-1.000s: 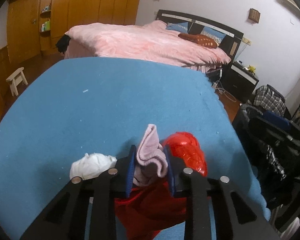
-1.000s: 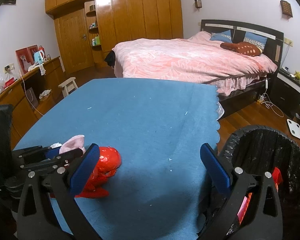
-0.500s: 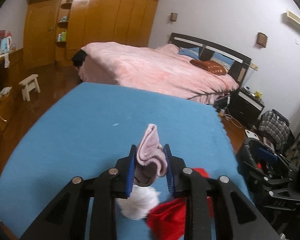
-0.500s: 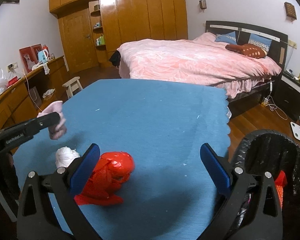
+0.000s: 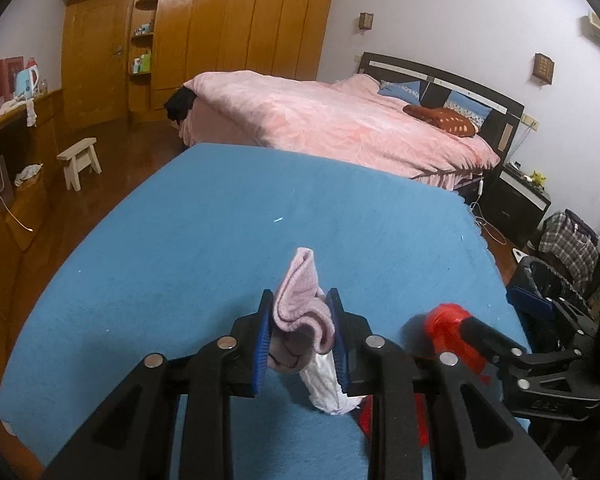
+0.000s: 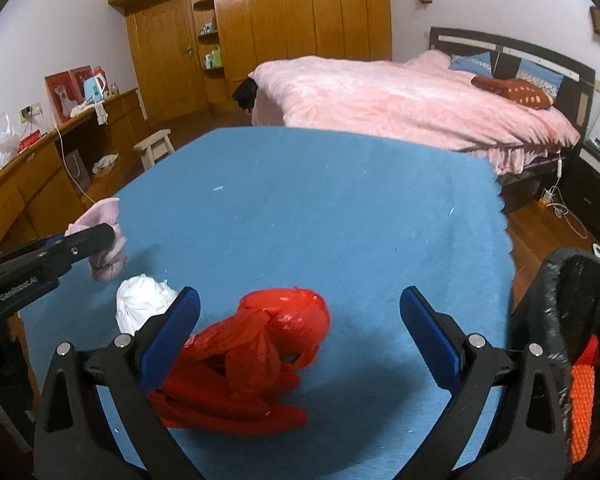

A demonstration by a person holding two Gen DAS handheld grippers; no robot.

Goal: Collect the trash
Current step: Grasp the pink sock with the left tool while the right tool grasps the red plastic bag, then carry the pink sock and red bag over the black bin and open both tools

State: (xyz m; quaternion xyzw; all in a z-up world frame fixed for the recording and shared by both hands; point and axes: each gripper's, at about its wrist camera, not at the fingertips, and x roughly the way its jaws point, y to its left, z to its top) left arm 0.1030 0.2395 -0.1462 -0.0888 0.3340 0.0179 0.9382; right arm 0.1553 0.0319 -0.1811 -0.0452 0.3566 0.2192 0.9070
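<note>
Your left gripper [image 5: 300,338] is pinching a soft pink knitted cloth wad [image 5: 302,312] between its blue pads, lifted clear of the blue felt-covered table [image 5: 259,220]; in the right wrist view the same wad [image 6: 105,240] hangs off the table's left side. Your right gripper [image 6: 297,330] is spread wide with nothing in it, poised low over a crumpled red plastic bag [image 6: 259,360], which lies on the table between its fingers but does not appear to be gripped. Just left of that bag, touching or nearly touching the left finger, sits a crumpled white paper ball [image 6: 141,306] on the felt.

At the table's right edge, beside your right gripper, stands a bin lined with a black plastic bag [image 6: 560,300]; something orange and textured [image 6: 582,408] already shows inside it, so some collecting looks to be done.

By my reading you are partway through: the pink wad is in hand but not yet binned, and the red bag and white ball are left on the table. Farther back, the rest of the felt carries only tiny specks, with a pink-quilted bed [image 6: 400,96] beyond.
</note>
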